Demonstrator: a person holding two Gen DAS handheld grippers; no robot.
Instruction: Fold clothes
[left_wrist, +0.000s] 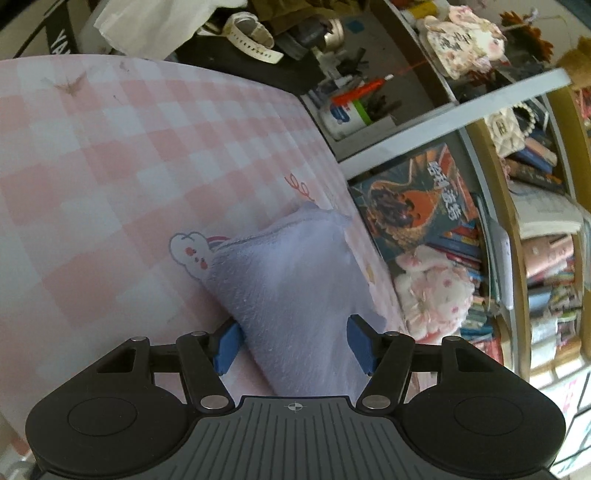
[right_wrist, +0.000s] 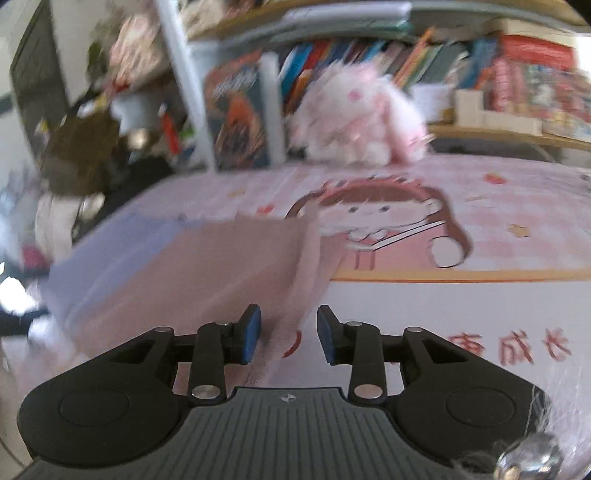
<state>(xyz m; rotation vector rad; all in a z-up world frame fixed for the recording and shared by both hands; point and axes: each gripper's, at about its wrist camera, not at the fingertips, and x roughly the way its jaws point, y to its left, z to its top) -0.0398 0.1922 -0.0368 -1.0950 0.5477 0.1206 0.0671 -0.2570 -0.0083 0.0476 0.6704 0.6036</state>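
The pale lilac fleece cloth (left_wrist: 295, 280) lies on the pink-and-white checked mat (left_wrist: 129, 166), near its edge by the bookshelf (left_wrist: 517, 221). In the left wrist view it runs from the camera out between the fingers of the left gripper (left_wrist: 293, 347). The jaws stand wide apart; the left blue pad (left_wrist: 227, 347) touches or nearly touches the cloth edge, the right pad is clear of it, so no clamp. The right gripper (right_wrist: 288, 334) has its jaws apart too, narrower, w/ a thin pinkish fold of fabric (right_wrist: 288, 325) hanging just beside the left pad. I cannot tell if it touches; nothing is pinched.

Handling, as I judge: the cloth is light, soft and limp, w/ fuzzy pile, so not slippery and not fragile. It will sag and drag, and a corner will flop if held alone. Best to take hold at the hem or at two corners of the same edge, one per gripper, and pinch through all layers.

Views: the left one is sharp and shows the pile, the stitched hem and the far corner lifted a bit. The right one is blurred but shows the cloth as a broad sheet w/ lilac and pinkish-beige (right_wrist: 207, 266) areas, plus the cartoon girl print (right_wrist: 380, 221) on the mat and a pink plush toy (right_wrist: 362, 118) behind.
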